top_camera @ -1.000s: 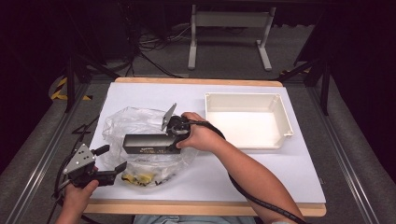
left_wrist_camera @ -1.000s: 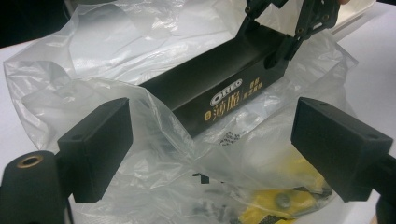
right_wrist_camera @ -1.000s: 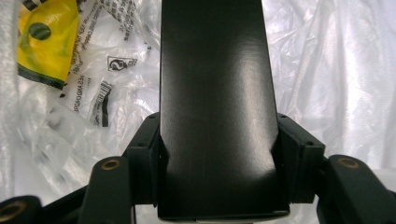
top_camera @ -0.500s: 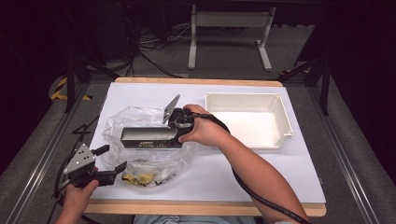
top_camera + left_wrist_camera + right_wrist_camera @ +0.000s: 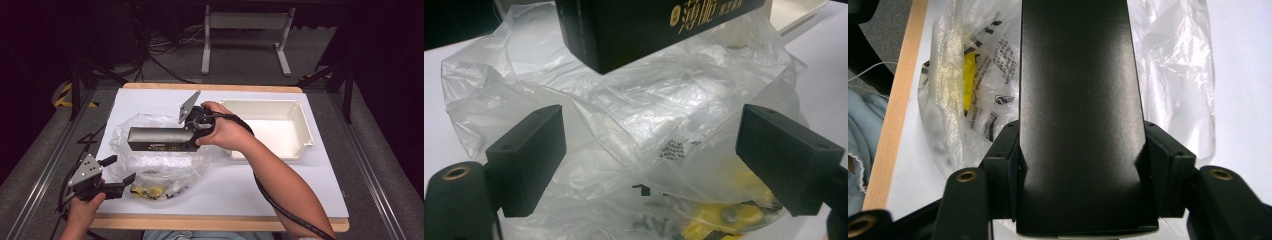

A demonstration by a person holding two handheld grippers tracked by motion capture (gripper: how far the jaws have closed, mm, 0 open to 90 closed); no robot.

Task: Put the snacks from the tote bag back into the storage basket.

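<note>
Your right hand-held gripper [image 5: 186, 136] clamps 1 black box [image 5: 157, 139] above 1 clear plastic bag [image 5: 150, 167] holding yellow packets [image 5: 150, 191]; your left hand-held gripper [image 5: 122, 170] gapes open; 1 white tray [image 5: 300, 125] sits empty.

Light: we see the white table [image 5: 280, 185] lit brightly from above; everything around the table falls dark
Glare: sheen on the plastic bag [image 5: 659, 115] on the table; soft streak along the black box [image 5: 1078, 100]
Focus: we find the jaws nearest each gripper camera soft; high view slightly grainy
</note>
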